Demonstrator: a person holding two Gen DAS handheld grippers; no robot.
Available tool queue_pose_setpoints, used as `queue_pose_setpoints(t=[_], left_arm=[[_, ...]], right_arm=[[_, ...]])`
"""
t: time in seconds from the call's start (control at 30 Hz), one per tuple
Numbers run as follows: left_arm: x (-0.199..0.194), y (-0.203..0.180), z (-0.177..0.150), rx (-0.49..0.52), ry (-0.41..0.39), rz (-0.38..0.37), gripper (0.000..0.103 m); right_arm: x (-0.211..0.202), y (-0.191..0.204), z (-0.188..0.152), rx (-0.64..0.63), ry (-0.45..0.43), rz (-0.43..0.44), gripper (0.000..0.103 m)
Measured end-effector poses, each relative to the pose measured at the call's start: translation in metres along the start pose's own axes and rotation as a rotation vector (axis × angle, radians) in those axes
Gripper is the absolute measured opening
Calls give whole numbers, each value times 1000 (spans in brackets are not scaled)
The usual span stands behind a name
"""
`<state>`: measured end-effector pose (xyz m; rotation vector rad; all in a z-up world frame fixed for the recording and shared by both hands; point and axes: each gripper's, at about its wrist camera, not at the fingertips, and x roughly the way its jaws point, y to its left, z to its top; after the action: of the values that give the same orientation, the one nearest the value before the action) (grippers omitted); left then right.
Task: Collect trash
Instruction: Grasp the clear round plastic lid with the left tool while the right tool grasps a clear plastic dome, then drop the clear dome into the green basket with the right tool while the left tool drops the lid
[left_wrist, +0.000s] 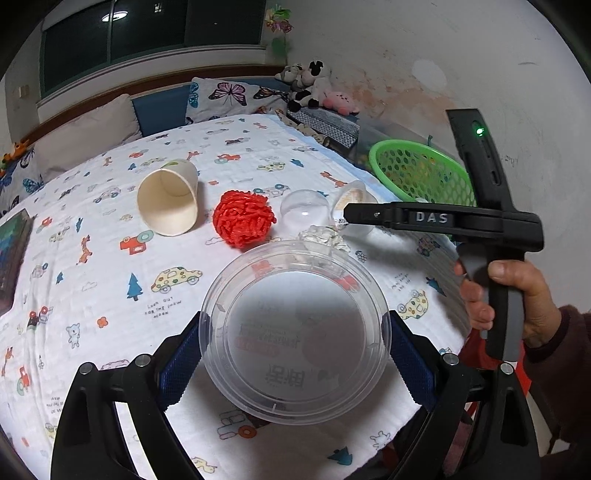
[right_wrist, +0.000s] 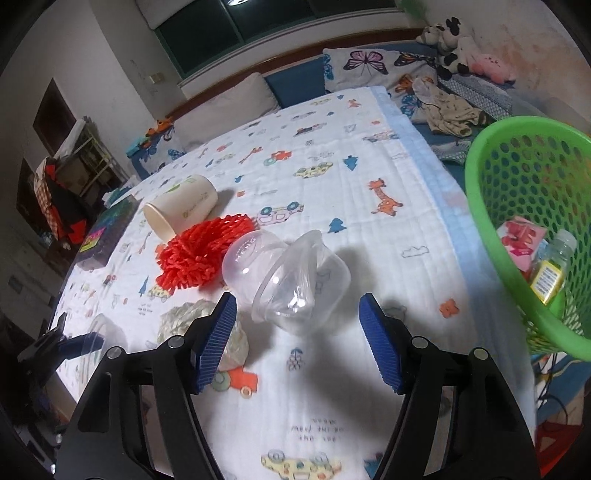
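Note:
My left gripper (left_wrist: 295, 345) is shut on a clear round plastic tub (left_wrist: 293, 332), its blue pads pressed on both sides. On the bed beyond lie a paper cup (left_wrist: 170, 197) on its side, a red mesh ball (left_wrist: 243, 218), a clear dome cup (left_wrist: 303, 212) and crumpled foil (left_wrist: 323, 236). My right gripper (right_wrist: 297, 336) is open and empty, just short of a clear plastic cup (right_wrist: 299, 284) lying on its side. The paper cup (right_wrist: 181, 210), red mesh (right_wrist: 199, 254) and a crumpled wrapper (right_wrist: 184, 317) lie to the left of that cup.
A green mesh basket (right_wrist: 480, 206) at the bed's right edge holds a small bottle (right_wrist: 550, 269) and a pink wrapper (right_wrist: 521, 236). A dark box (right_wrist: 107, 230) lies at the bed's left edge. Pillows and plush toys (left_wrist: 310, 83) line the headboard.

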<state>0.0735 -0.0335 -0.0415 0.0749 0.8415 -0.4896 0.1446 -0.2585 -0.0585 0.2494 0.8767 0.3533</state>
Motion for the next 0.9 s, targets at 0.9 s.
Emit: queue_pose_setpoints(t=[0.9], left_arm=[[5,-29,47,24,-35,-59,90]], right_arm=[[-74,-62,0,84,-132,-96,52]])
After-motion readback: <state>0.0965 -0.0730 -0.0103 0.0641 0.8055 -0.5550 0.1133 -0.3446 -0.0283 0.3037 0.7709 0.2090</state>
